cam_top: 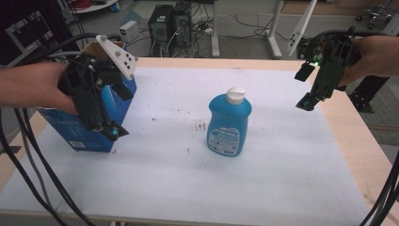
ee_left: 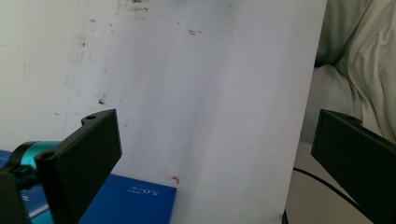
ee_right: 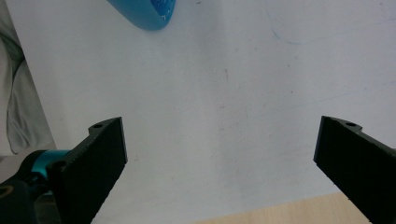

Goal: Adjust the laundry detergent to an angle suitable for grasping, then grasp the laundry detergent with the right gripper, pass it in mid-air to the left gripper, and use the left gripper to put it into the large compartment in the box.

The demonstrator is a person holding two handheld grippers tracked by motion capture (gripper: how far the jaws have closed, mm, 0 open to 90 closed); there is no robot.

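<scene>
A: White foam sheet [cam_top: 282, 155] all across the near table, soft and faintly speckled, probably laid there so things don't skid. Nothing on its front edge yet

B: Next row back, then. Left gripper [cam_top: 114, 130] hangs low, just in front of the blue carton [cam_top: 91, 136], jaws spread wide with nothing between them. In the left gripper view a printed corner of that carton [ee_left: 135, 200] sits right under the near jaw

A: Boxy cardboard, flaps open on top, standing upright at the sheet's left edge. My guess: it's the receptacle, left open for loading

B: And the blue bottle [cam_top: 229, 123] stands mid-sheet, well apart from both tools. Glossy rounded plastic, white flip cap, paper label facing us

A: Upright and alone, so either side can reach it. Slippery curves, I'd say

B: Farthest out, right gripper [cam_top: 308, 101] hovers above the sheet's right edge, tilted down, jaws wide apart and empty. Right gripper view catches the bottle's curved base [ee_right: 147, 14]
</scene>
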